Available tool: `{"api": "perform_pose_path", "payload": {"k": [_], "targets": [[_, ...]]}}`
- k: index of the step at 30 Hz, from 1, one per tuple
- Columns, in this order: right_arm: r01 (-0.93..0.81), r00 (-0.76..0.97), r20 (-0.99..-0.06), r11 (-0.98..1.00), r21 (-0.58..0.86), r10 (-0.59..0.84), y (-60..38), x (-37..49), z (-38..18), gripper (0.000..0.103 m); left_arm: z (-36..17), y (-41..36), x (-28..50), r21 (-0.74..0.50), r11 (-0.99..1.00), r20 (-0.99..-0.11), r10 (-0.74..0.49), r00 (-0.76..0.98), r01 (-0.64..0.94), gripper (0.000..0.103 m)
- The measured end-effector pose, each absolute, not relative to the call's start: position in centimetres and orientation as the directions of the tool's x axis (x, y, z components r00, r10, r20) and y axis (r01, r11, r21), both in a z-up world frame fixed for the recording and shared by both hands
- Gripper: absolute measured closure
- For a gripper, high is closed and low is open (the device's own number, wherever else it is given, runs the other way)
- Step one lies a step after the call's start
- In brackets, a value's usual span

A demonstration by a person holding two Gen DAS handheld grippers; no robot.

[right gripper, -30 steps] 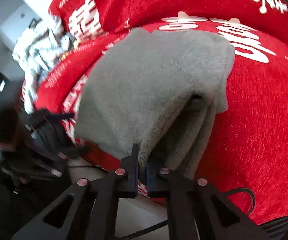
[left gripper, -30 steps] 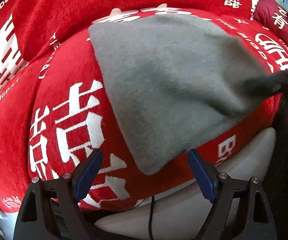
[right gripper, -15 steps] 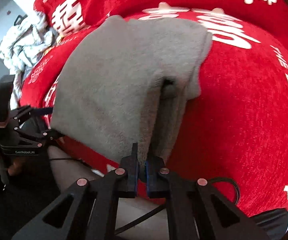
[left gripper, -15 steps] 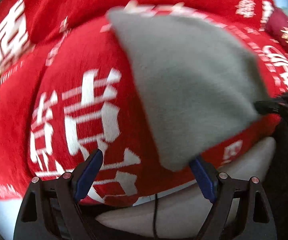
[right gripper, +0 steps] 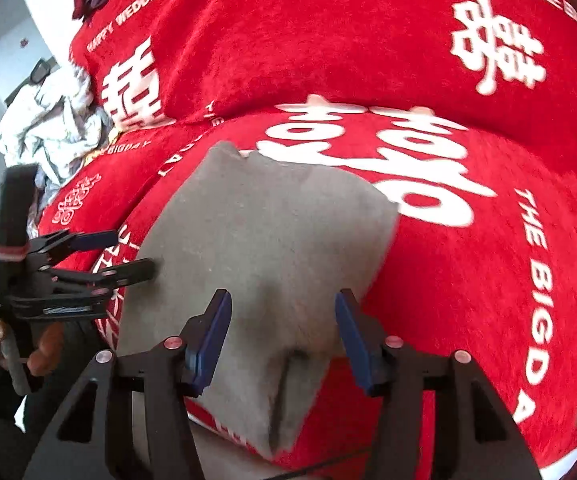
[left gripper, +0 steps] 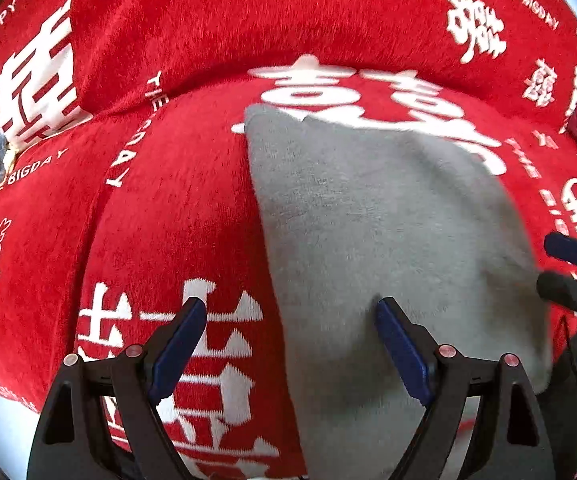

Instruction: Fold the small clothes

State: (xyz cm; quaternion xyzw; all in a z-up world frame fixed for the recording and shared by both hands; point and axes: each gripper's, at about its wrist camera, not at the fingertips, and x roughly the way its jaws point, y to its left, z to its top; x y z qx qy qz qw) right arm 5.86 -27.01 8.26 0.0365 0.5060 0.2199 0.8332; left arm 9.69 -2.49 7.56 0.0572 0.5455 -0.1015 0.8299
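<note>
A red blanket with white lettering covers a cushioned seat. A folded grey cloth lies on it. The right gripper is opening above the cloth, gripping nothing. The left gripper hangs wide open, empty.

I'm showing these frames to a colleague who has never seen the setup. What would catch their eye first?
First, the bright red cover with large white characters and "THE BIGDAY" lettering, filling both views. Next, the plain grey garment lying folded on it at centre, its near end hanging over the front edge. Over it, the right gripper is opening with nothing pinched, while the left gripper stands wide open at the garment's left edge.
</note>
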Motion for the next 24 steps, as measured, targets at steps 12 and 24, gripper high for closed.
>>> {"api": "perform_pose_path", "payload": {"k": [12,24], "targets": [[-0.335,0.332,-0.858,0.899,0.281,0.391,-25.9,7.5,5.7,0.045,7.8,-1.7,9.6,-0.036,0.981,-0.905,-0.113,0.411,0.191,0.003],[-0.316,0.332,-0.879,0.918,0.239,0.343,-24.6,11.7,3.9,0.042,6.6,-1.7,11.5,-0.075,0.981,-0.918,-0.138,0.372,0.180,0.003]]}}
